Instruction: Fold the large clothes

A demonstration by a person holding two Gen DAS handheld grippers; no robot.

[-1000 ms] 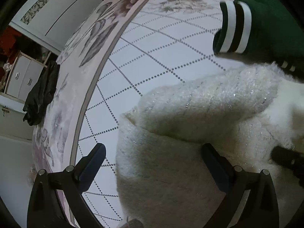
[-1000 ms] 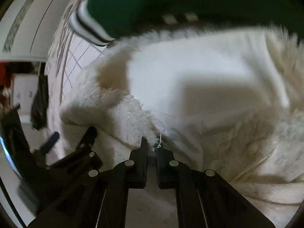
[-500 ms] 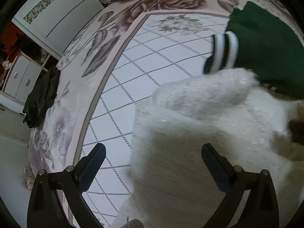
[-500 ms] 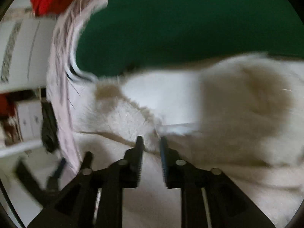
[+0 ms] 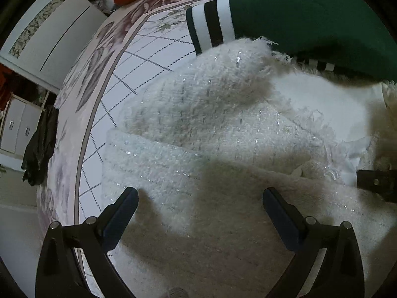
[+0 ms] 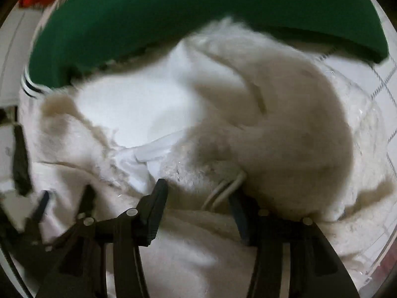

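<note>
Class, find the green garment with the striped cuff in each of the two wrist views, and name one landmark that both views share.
Left wrist view: green garment at upper right, striped cuff pointing left.
Right wrist view: green garment across the top, cuff at far left.
Shared landmark: the fluffy white garment just below it.

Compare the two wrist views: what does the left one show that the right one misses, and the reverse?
Only the left wrist view shows the white drawers, the dark garment hanging beside them and the bedspread's floral border. Only the right wrist view shows the white cords between the open right gripper fingers. Both show the fluffy white garment and the green garment beyond it.
</note>
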